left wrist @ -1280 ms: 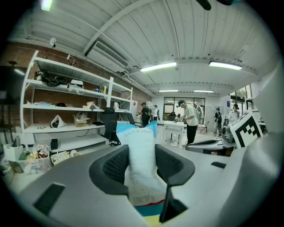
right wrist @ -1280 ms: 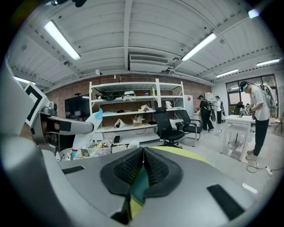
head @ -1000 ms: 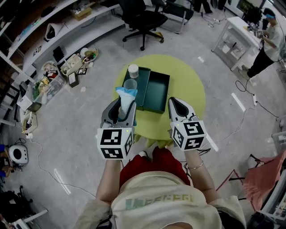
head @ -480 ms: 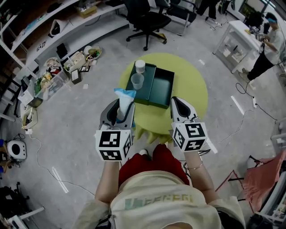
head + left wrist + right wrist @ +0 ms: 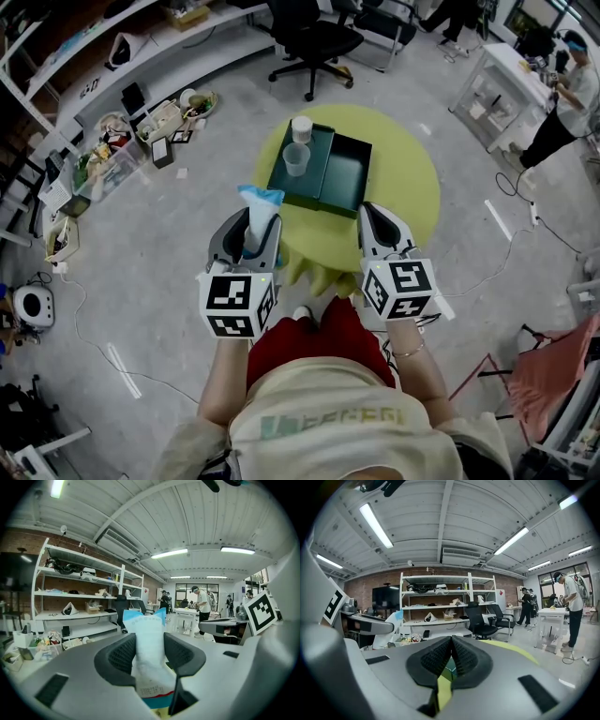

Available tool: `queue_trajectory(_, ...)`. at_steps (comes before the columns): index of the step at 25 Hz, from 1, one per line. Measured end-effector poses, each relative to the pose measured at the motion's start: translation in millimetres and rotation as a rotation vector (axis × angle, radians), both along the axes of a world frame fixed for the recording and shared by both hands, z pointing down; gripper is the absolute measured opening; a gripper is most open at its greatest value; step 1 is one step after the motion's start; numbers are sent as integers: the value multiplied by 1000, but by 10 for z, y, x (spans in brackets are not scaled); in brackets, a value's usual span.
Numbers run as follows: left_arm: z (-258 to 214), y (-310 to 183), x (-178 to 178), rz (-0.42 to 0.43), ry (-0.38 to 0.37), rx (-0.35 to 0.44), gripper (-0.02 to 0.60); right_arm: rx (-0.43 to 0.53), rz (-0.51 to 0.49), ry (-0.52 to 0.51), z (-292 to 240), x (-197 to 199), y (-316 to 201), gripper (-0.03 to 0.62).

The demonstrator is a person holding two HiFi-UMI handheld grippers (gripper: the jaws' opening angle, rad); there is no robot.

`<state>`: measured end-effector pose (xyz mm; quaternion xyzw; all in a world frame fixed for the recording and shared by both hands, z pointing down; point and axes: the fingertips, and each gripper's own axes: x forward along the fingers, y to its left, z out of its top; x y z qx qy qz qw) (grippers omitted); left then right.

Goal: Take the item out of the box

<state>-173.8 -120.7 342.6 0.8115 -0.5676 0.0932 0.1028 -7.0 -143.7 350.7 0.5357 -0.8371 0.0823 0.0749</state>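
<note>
Grey-floored workshop
A black office chair [image 5: 314,42] is standing at twelve o'clock; white shelves [image 5: 440,606] are lining the brick wall [image 5: 508,584].

Workshop lab: cluttered shelving [image 5: 440,604], workbenches [image 5: 506,75]

Grey left tool [image 5: 252,225], right tool [image 5: 371,212], marker cubes [image 5: 234,302], cream shirt [image 5: 328,417], red shorts [image 5: 319,345]

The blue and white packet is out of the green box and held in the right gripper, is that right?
Not quite. The packet is out of the green box, but the left gripper holds it, not the right gripper, whose jaws are shut on nothing. The left gripper view shows it between the jaws.
</note>
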Motion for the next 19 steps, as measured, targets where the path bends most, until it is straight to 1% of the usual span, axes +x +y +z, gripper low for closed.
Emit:
queue_trajectory(7, 18, 52, -92, 5, -5, -8, 201, -12, -26, 10, 46, -143, 69, 35)
queue_trajectory(13, 44, 49, -156, 3, 6, -13, 201, -17, -39, 22, 68, -215, 84, 35)
queue_trajectory(19, 24, 7, -276, -3, 9, -19, 201, -2, -43, 10, -4, -301, 58, 35)
